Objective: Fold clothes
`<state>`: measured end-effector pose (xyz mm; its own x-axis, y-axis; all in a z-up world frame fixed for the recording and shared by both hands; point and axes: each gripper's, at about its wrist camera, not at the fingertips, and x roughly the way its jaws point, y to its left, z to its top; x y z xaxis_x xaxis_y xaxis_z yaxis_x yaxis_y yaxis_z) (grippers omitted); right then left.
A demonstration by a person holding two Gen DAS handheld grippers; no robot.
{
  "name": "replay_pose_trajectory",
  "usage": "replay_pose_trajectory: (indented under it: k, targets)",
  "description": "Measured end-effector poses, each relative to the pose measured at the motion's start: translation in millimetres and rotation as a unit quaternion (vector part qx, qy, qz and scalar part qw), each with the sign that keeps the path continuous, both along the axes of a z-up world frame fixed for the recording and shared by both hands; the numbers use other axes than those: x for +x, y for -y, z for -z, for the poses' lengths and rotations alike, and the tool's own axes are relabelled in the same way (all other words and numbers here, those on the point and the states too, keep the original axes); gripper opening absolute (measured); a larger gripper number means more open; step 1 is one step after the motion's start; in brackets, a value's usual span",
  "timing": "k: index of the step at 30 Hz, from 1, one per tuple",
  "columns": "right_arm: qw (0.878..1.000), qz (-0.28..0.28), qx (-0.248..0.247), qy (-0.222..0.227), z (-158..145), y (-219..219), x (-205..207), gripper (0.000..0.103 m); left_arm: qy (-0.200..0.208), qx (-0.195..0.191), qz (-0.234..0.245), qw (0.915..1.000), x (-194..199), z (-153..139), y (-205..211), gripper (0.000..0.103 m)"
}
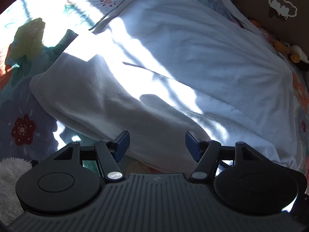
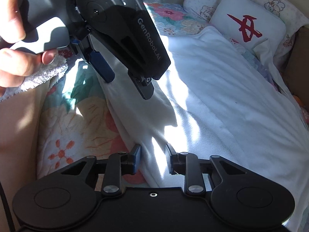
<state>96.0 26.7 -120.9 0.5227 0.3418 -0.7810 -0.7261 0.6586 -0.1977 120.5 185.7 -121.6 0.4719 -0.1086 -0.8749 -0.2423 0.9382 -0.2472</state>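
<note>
A white fleece garment (image 1: 173, 58) lies spread along a floral quilt (image 1: 21, 116), streaked with sunlight and shadow. My left gripper (image 1: 157, 145) hovers open over the garment's near edge, with cloth below the gap between its blue pads. In the right wrist view the same left gripper (image 2: 127, 86) hangs over the garment's (image 2: 212, 96) left edge, held by a person's hand (image 2: 15, 38). My right gripper (image 2: 153, 157) sits low at the garment's near left edge. Its pads are close together with a ridge of white cloth pinched between them.
A white pillow with a red character (image 2: 247, 23) lies at the head of the bed. A brown box with a cloud logo (image 1: 280, 9) and orange-white plush toys (image 1: 295, 52) sit at the right. A fluffy white towel (image 1: 9, 174) lies at the left.
</note>
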Motion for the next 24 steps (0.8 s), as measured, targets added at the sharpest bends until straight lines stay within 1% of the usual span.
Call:
replay_pose_trajectory:
  k: [1, 2, 3, 4, 6, 8, 11, 13, 15, 17, 18, 20, 22, 24]
  targets:
    - [1.000, 0.009, 0.005, 0.004, -2.7, 2.8, 1.9, 0.001, 0.003, 0.009, 0.001, 1.0000, 0.0, -0.6, 1.5, 0.064]
    - [1.000, 0.018, 0.010, 0.008, -5.4, 5.6, 3.7, 0.001, 0.004, 0.016, 0.003, 0.9999, -0.3, -0.9, 3.0, 0.064]
    - [0.999, 0.027, 0.029, 0.010, -10.1, 10.6, 4.8, 0.000, 0.005, 0.016, 0.006, 0.9998, -1.2, -0.8, 4.0, 0.064]
    - [0.998, 0.038, 0.044, 0.011, -15.0, 14.8, 5.6, 0.000, 0.007, 0.011, 0.009, 0.9999, -2.3, -0.9, 4.1, 0.064]
    - [0.997, 0.053, 0.051, 0.030, -24.7, 21.8, 7.9, 0.000, 0.013, -0.004, 0.011, 0.9998, -4.4, -2.4, 3.0, 0.064]
    - [0.995, 0.067, 0.056, 0.046, -35.2, 29.8, 10.6, 0.000, 0.029, -0.012, 0.013, 0.9994, -6.6, -4.8, 3.9, 0.065]
    - [0.993, 0.083, 0.058, 0.067, -53.9, 45.2, 18.5, 0.000, 0.056, -0.007, 0.024, 0.9981, -8.8, -8.9, 9.8, 0.066]
    - [0.990, 0.098, 0.061, 0.076, -70.4, 63.3, 30.3, 0.000, 0.069, -0.005, 0.037, 0.9969, -8.6, -10.2, 16.4, 0.067]
    - [0.988, 0.115, 0.078, 0.067, -85.8, 84.9, 40.5, 0.000, 0.072, -0.008, 0.050, 0.9961, -6.6, -9.3, 23.0, 0.068]
    - [0.985, 0.133, 0.095, 0.058, -101.2, 106.4, 50.7, 0.000, 0.067, -0.005, 0.055, 0.9962, -3.5, -6.5, 29.6, 0.072]
    - [0.984, 0.137, 0.101, 0.047, -107.4, 116.0, 56.5, 0.000, 0.065, -0.002, 0.060, 0.9961, -2.4, -4.8, 33.0, 0.072]
    - [0.984, 0.139, 0.099, 0.048, -117.9, 131.5, 61.4, 0.000, 0.068, 0.001, 0.072, 0.9951, -0.9, -3.6, 38.8, 0.072]
    - [0.984, 0.137, 0.081, 0.073, -125.5, 142.9, 60.6, 0.000, 0.076, 0.000, 0.081, 0.9938, -0.4, -4.8, 44.2, 0.072]
    - [0.981, 0.148, 0.078, 0.095, -132.4, 156.1, 62.9, 0.000, 0.090, -0.002, 0.092, 0.9916, -1.4, -7.9, 51.2, 0.072]
